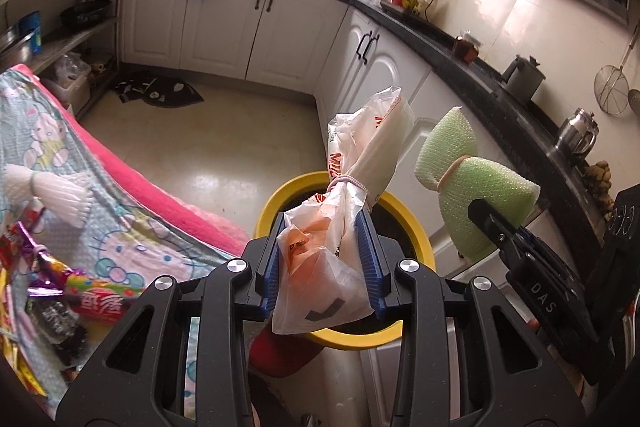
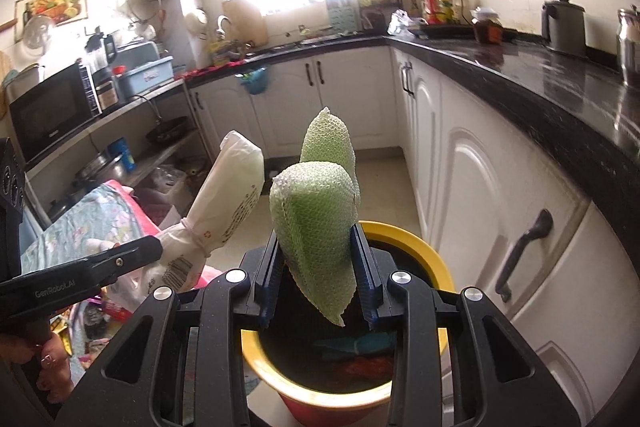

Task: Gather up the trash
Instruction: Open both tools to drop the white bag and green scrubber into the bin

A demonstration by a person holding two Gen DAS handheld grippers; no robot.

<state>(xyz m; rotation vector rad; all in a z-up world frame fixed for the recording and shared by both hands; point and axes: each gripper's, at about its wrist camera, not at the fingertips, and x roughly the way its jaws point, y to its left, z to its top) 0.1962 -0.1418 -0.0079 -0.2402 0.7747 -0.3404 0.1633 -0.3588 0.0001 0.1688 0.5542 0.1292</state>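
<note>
My left gripper (image 1: 325,255) is shut on a white and orange plastic bag (image 1: 352,183) bound with a rubber band, held above the yellow-rimmed bin (image 1: 420,231). My right gripper (image 2: 318,267) is shut on a green bubble-wrap bundle (image 2: 316,219), also tied in the middle, hanging over the same bin (image 2: 404,235). In the left wrist view the green bundle (image 1: 472,183) and the right gripper's finger sit to the right of the bag. In the right wrist view the bag (image 2: 228,199) and the left gripper stand at the left. Blue and red scraps lie inside the bin.
A table under a pink and cartoon-print cloth (image 1: 80,163) holds snack wrappers (image 1: 52,275) at the left. White cabinets (image 2: 480,195) with a black countertop (image 2: 560,79) run along the right and back. A dark rag (image 1: 160,91) lies on the tiled floor.
</note>
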